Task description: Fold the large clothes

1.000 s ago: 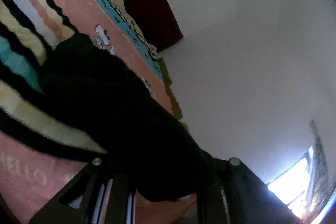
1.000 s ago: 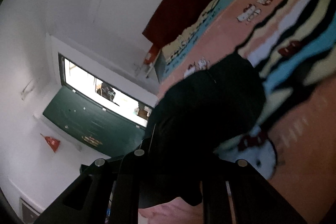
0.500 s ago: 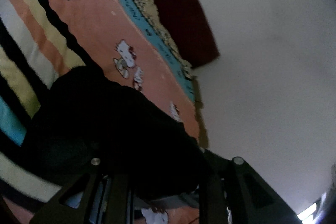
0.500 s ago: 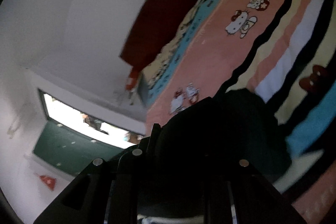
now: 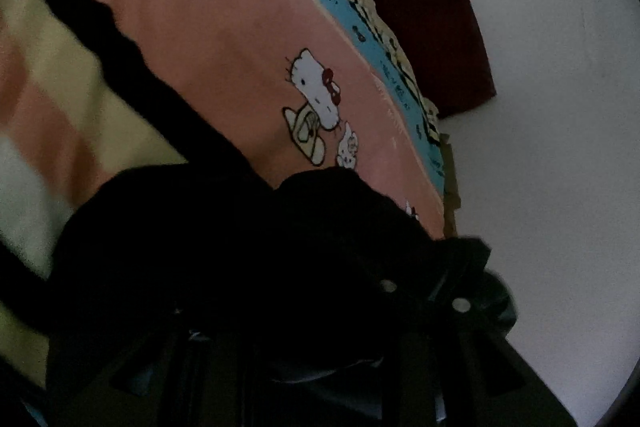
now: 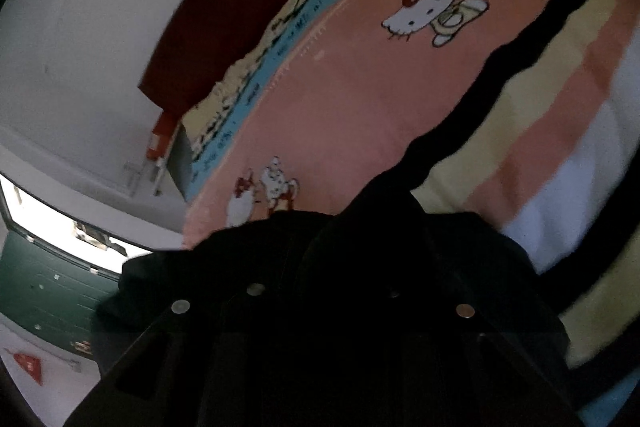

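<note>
A black garment (image 5: 224, 251) hangs bunched over my left gripper (image 5: 320, 343) and covers its fingertips. The same black garment (image 6: 380, 267) drapes over my right gripper (image 6: 324, 339) in the right wrist view. Both grippers look shut on the cloth, held above a pink Hello Kitty bedsheet (image 5: 224, 39) with black, yellow and white stripes. The sheet also shows in the right wrist view (image 6: 380, 75). The fingertips of both grippers are hidden in the dark fabric.
A dark red headboard (image 5: 424, 3) stands against the white wall (image 5: 560, 147) at the bed's far end. In the right wrist view there is a bright window (image 6: 60, 223) over a green panel (image 6: 52, 295), and a small orange object (image 6: 162, 135) beside the bed.
Both grippers have swung with the black garment toward the head of the bed. The pink sheet now fills more of both views and the window has slid to the edge.
</note>
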Tool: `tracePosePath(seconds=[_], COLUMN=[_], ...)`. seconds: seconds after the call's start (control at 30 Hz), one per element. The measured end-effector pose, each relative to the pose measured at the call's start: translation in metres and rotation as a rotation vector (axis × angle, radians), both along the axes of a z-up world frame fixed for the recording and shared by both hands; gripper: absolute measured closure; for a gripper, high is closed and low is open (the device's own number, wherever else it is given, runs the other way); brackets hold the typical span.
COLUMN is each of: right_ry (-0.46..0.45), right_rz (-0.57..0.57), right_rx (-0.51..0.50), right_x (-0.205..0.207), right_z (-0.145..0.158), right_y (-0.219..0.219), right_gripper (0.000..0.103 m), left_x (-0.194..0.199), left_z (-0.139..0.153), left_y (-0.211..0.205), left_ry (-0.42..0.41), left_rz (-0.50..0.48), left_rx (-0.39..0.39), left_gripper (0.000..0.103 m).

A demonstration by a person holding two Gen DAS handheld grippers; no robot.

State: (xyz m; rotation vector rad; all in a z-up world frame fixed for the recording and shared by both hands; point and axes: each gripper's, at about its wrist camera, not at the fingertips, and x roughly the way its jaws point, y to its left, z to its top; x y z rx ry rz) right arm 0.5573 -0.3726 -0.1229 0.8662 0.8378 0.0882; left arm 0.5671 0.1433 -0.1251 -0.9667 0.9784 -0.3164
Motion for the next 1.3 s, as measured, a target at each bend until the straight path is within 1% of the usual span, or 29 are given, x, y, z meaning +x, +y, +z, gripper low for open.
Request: tracePosePath(seconds=[0.03, 0.1, 0.17, 0.2, 0.23, 0.27, 0.3, 0.33, 0.37, 0.4, 0.43, 0.53, 0.6, 0.67, 0.7, 0.73, 0.77, 0.8, 0.87, 0.93, 1.0, 1.07, 1.13, 1.2, 1.27, 1.3], right_ry=[0.0, -0.003, -0.006, -0.011, -0.025, -0.042, -0.068, -0.095, -0.109, -0.125, -0.136, -0.155, -0.172, -0.189, -0.198, -0.205, -0.207, -0.21, -0.209, -0.207, -0.212, -0.214, -0.198, -0.163, -0.13, -0.111], right_rz=[0.002, 0.002, 0.006, 0.006, 0.0, -0.005, -0.011, -0.021, -0.03, -0.047, -0.059, -0.072, -0.069, -0.051, -0.028, 0.002, 0.024, 0.065, 0.135, 0.22, 0.287, 0.35, 0.388, 0.412, 0.428, 0.431], right_rx=[-0.004, -0.003, 0.003, 0.02, 0.038, 0.05, 0.053, 0.057, 0.061, 0.055, 0.049, 0.005, -0.016, -0.08, -0.133, -0.187, -0.219, -0.261, -0.313, -0.394, -0.459, -0.506, -0.53, -0.58, -0.596, -0.609], right_x=[0.006, 0.014, 0.018, 0.018, 0.016, 0.014, 0.011, 0.007, 0.005, 0.002, 0.0, -0.011, -0.02, -0.033, -0.04, -0.047, -0.049, -0.053, -0.056, -0.056, -0.056, -0.05, -0.039, -0.021, -0.003, 0.008], right_z=[-0.004, -0.011, -0.013, -0.014, -0.013, -0.011, -0.006, -0.001, 0.002, 0.009, 0.015, 0.036, 0.049, 0.065, 0.074, 0.083, 0.088, 0.094, 0.1, 0.105, 0.107, 0.107, 0.103, 0.093, 0.082, 0.075], right_y=[0.002, 0.004, 0.004, 0.001, 0.0, -0.002, -0.005, -0.009, -0.012, -0.017, -0.022, -0.034, -0.037, -0.033, -0.027, -0.018, -0.011, 0.002, 0.027, 0.062, 0.089, 0.114, 0.129, 0.141, 0.144, 0.143], right_gripper=[0.084, 0.084, 0.083, 0.08, 0.078, 0.074, 0.068, 0.063, 0.044, 0.029, 0.028, 0.028, 0.029, 0.029, 0.029, 0.029, 0.029, 0.029, 0.03, 0.031, 0.031, 0.031, 0.031, 0.032, 0.032, 0.032], left_x=[0.002, 0.004, 0.005, 0.005, 0.004, 0.003, 0.002, 0.0, -0.001, -0.002, -0.004, -0.013, -0.023, -0.033, -0.04, -0.044, -0.049, -0.054, -0.057, -0.059, -0.059, -0.05, -0.034, -0.017, 0.005, 0.013], left_z=[-0.004, -0.009, -0.012, -0.011, -0.008, -0.004, -0.002, 0.004, 0.01, 0.018, 0.027, 0.047, 0.062, 0.082, 0.091, 0.1, 0.108, 0.113, 0.123, 0.126, 0.126, 0.121, 0.112, 0.103, 0.091, 0.086], left_y=[-0.001, -0.001, 0.003, 0.005, 0.01, 0.019, 0.026, 0.035, 0.042, 0.049, 0.056, 0.08, 0.091, 0.09, 0.086, 0.079, 0.067, 0.058, 0.017, -0.019, -0.057, -0.089, -0.124, -0.154, -0.173, -0.176], left_ry=[-0.013, -0.029, -0.028, -0.026, -0.028, -0.048, -0.066, -0.089, -0.108, -0.132, -0.146, -0.179, -0.191, -0.189, -0.187, -0.184, -0.183, -0.18, -0.185, -0.198, -0.217, -0.224, -0.221, -0.212, -0.197, -0.183], left_rz=[-0.003, -0.004, -0.004, -0.003, 0.0, 0.011, 0.022, 0.035, 0.044, 0.057, 0.075, 0.136, 0.17, 0.15, 0.132, 0.104, 0.065, 0.029, -0.074, -0.158, -0.238, -0.297, -0.36, -0.393, -0.393, -0.387], left_rx=[0.003, -0.014, -0.067, -0.088, -0.129, -0.199, -0.247, -0.304, -0.342, -0.374, -0.384, -0.382, -0.323, -0.192, -0.132, -0.064, 0.008, 0.057, 0.2, 0.291, 0.354, 0.394, 0.463, 0.569, 0.669, 0.698], left_gripper=[0.08, 0.08, 0.078, 0.077, 0.075, 0.073, 0.072, 0.066, 0.058, 0.054, 0.051, 0.05, 0.049, 0.049, 0.049, 0.049, 0.049, 0.049, 0.049, 0.049, 0.049, 0.049, 0.049, 0.049, 0.049, 0.048])
